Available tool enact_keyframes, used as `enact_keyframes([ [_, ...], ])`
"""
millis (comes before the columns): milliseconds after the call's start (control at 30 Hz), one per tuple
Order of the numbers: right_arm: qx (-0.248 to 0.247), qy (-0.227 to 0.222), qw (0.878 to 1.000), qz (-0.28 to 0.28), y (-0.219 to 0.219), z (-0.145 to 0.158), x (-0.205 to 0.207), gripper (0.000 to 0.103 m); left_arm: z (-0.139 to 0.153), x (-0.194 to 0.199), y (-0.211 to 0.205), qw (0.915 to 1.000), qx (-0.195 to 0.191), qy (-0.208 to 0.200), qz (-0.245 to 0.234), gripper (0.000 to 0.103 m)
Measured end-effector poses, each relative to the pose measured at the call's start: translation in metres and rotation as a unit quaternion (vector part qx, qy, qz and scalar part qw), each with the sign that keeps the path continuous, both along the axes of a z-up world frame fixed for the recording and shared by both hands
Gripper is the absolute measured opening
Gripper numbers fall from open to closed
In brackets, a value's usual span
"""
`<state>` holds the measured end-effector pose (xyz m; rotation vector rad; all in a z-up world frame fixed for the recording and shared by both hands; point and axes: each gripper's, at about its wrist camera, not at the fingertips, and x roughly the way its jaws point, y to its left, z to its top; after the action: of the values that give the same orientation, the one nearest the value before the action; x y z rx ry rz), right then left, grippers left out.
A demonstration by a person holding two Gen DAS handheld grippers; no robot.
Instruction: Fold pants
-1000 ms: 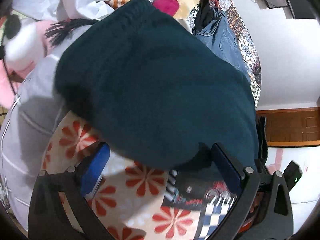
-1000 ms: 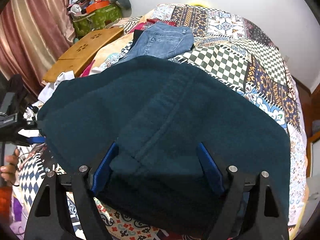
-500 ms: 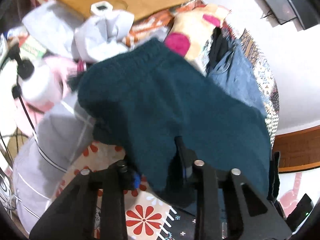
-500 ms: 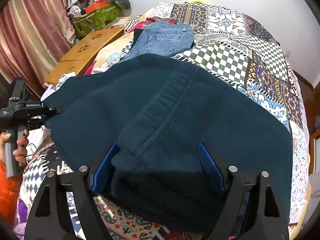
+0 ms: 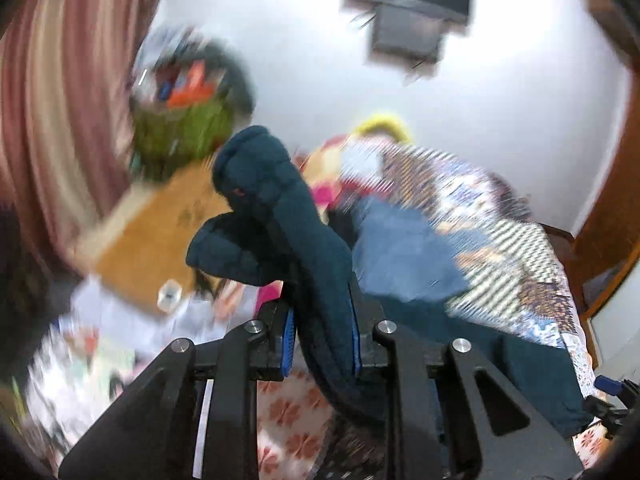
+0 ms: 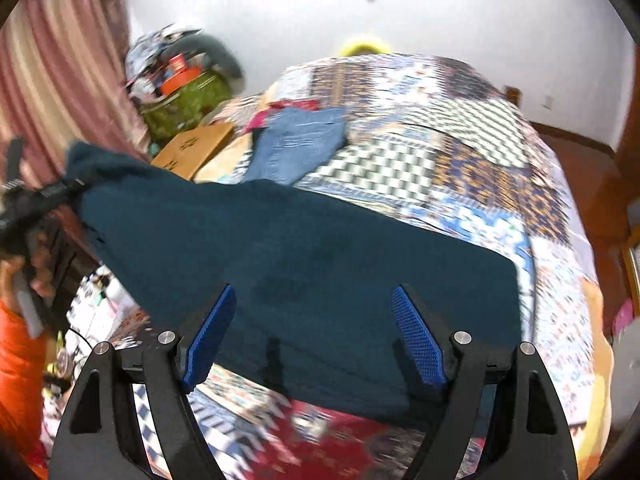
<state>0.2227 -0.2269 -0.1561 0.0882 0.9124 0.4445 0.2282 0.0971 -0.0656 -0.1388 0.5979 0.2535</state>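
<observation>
The dark teal pants (image 6: 312, 264) lie spread across the patchwork bed, one end raised at the left. My left gripper (image 5: 322, 338) is shut on a bunched fold of the pants (image 5: 276, 216) and holds it up off the bed; it also shows in the right wrist view (image 6: 52, 196), gripping the raised corner. My right gripper (image 6: 312, 338) is open, its blue pads (image 6: 418, 338) spread wide just above the near edge of the pants, holding nothing.
Folded blue jeans (image 6: 300, 148) lie farther back on the quilt (image 6: 460, 152). A wooden board (image 6: 194, 150) and a green bag (image 6: 184, 104) stand at the left by the curtain (image 6: 52, 92). The bed's right edge drops to a wooden floor (image 6: 576, 168).
My left gripper closed on the pants' left edge and lifted it up, swinging the view toward the wall. My right gripper stayed open and tilted up.
</observation>
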Motion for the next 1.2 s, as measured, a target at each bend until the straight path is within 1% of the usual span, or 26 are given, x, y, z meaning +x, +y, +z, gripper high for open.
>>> enact_keyframes([
  [33,-0.001,0.008,1.000,-0.015,-0.012,-0.006,0.000,0.078,0.012,0.003,-0.016,0.9997,0.013,-0.014,-0.017,0.021],
  [100,0.000,0.022,0.999,-0.039,-0.032,-0.015,0.000,0.078,0.033,0.012,-0.045,0.9978,0.026,-0.035,-0.050,0.021],
  [233,0.002,0.046,0.996,-0.074,-0.067,-0.032,-0.009,0.078,0.062,0.032,-0.105,0.9911,0.033,-0.055,-0.117,0.019],
  [300,0.003,0.053,0.995,-0.085,-0.083,-0.039,-0.014,0.078,0.068,0.046,-0.142,0.9855,0.039,-0.055,-0.156,0.019],
  [400,0.012,0.062,0.993,-0.097,-0.103,-0.046,-0.024,0.078,0.068,0.060,-0.187,0.9764,0.043,-0.047,-0.207,0.018],
  [500,0.023,0.066,0.991,-0.111,-0.119,-0.050,-0.031,0.078,0.054,0.077,-0.239,0.9641,0.038,-0.021,-0.262,0.018],
  [600,0.034,0.068,0.990,-0.123,-0.131,-0.052,-0.039,0.078,0.037,0.083,-0.277,0.9534,0.032,0.010,-0.300,0.017],
  [667,0.038,0.069,0.989,-0.126,-0.136,-0.054,-0.044,0.078,0.018,0.089,-0.305,0.9437,0.022,0.043,-0.327,0.017],
  [700,0.039,0.071,0.989,-0.127,-0.138,-0.055,-0.045,0.078,0.004,0.090,-0.319,0.9374,0.021,0.065,-0.342,0.017],
  [800,0.042,0.076,0.988,-0.126,-0.140,-0.057,-0.050,0.078,-0.027,0.086,-0.351,0.9218,0.038,0.106,-0.371,0.017],
  [867,0.042,0.079,0.988,-0.124,-0.141,-0.059,-0.055,0.078,-0.050,0.075,-0.373,0.9057,0.058,0.138,-0.397,0.017],
  [933,0.043,0.081,0.988,-0.122,-0.141,-0.060,-0.057,0.078,-0.066,0.063,-0.386,0.8930,0.077,0.159,-0.414,0.018],
  [1000,0.044,0.084,0.988,-0.123,-0.141,-0.061,-0.059,0.078,-0.078,0.050,-0.393,0.8825,0.094,0.175,-0.426,0.018],
  [1100,0.047,0.091,0.987,-0.126,-0.142,-0.065,-0.063,0.078,-0.085,0.040,-0.391,0.8748,0.101,0.195,-0.432,0.025],
  [1167,0.050,0.094,0.986,-0.126,-0.141,-0.067,-0.064,0.078,-0.087,0.039,-0.383,0.8717,0.092,0.213,-0.431,0.038],
  [1200,0.051,0.094,0.986,-0.126,-0.140,-0.067,-0.065,0.078,-0.085,0.038,-0.380,0.8708,0.084,0.221,-0.431,0.051],
])
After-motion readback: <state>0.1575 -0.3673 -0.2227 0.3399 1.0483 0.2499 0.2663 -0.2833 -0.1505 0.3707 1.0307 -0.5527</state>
